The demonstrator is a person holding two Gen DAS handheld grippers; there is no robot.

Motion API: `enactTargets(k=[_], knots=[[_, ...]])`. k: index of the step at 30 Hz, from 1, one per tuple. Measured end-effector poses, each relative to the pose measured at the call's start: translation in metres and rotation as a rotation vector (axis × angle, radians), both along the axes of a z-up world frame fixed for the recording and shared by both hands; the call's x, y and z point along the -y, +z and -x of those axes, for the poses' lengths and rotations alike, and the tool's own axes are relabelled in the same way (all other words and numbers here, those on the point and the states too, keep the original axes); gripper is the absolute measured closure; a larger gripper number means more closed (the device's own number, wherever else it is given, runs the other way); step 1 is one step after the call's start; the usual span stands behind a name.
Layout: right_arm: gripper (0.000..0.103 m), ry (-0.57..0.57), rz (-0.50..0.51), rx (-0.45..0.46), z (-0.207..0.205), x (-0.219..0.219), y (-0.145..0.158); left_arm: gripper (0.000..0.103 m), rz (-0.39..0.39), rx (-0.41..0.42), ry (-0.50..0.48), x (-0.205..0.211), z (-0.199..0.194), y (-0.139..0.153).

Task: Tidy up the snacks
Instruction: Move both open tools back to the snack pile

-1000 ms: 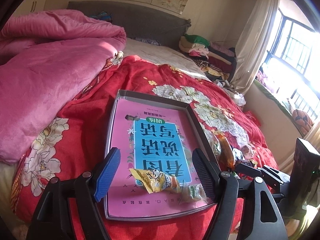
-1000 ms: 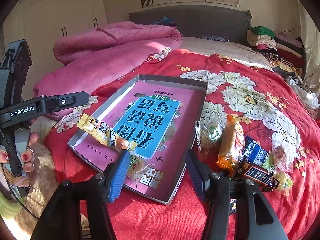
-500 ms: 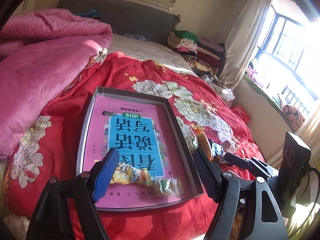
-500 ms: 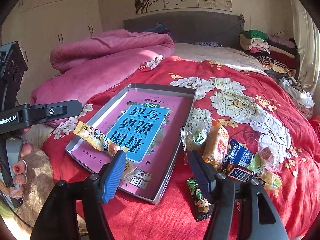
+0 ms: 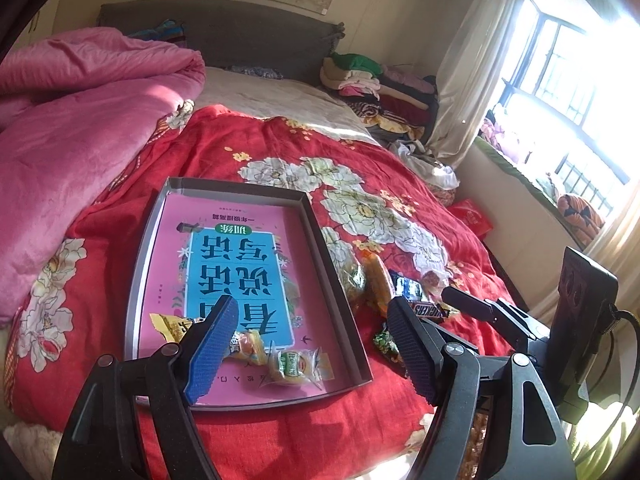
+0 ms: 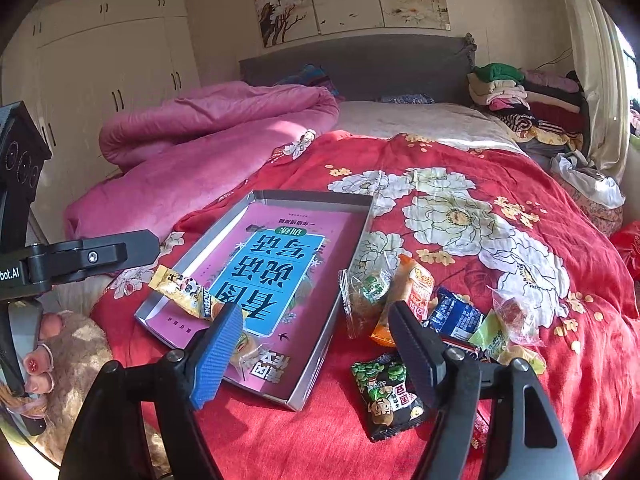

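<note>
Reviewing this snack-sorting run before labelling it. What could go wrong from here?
1. The long yellow snack stick overhangs the tray rim; a nudge could tip it onto the bedspread.
2. The tray sits on soft bedding, so pressing down may tilt it.
3. The loose pile, green-and-black packet included, is crowded; the right gripper, jaws opening and empty, might pinch two wrappers.

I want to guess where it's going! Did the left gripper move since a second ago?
Yes. Against the tray, the left gripper has shifted right, toward the loose snacks on the bedspread, and pulled back slightly. Its jaws are open, empty.
</note>
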State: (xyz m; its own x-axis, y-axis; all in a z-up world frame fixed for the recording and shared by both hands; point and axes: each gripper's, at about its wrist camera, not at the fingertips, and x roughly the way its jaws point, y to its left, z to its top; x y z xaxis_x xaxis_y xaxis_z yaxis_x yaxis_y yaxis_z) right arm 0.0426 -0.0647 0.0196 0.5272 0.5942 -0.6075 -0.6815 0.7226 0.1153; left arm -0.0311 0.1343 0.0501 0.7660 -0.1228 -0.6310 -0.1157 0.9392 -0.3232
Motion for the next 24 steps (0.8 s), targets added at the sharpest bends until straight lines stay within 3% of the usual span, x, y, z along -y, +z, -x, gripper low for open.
enactTargets(k=[15,24], knots=[[0.026,-0.083,-0.071,-0.004,-0.019,0.04,0.011,0.025,-0.045,-0.034,-0.065,0.038,-0.011,0.0],[0.026,-0.143,-0.034,0.027,-0.027,0.056,0.01,0.025,-0.043,-0.057,-0.091,0.057,-0.023,-0.003]])
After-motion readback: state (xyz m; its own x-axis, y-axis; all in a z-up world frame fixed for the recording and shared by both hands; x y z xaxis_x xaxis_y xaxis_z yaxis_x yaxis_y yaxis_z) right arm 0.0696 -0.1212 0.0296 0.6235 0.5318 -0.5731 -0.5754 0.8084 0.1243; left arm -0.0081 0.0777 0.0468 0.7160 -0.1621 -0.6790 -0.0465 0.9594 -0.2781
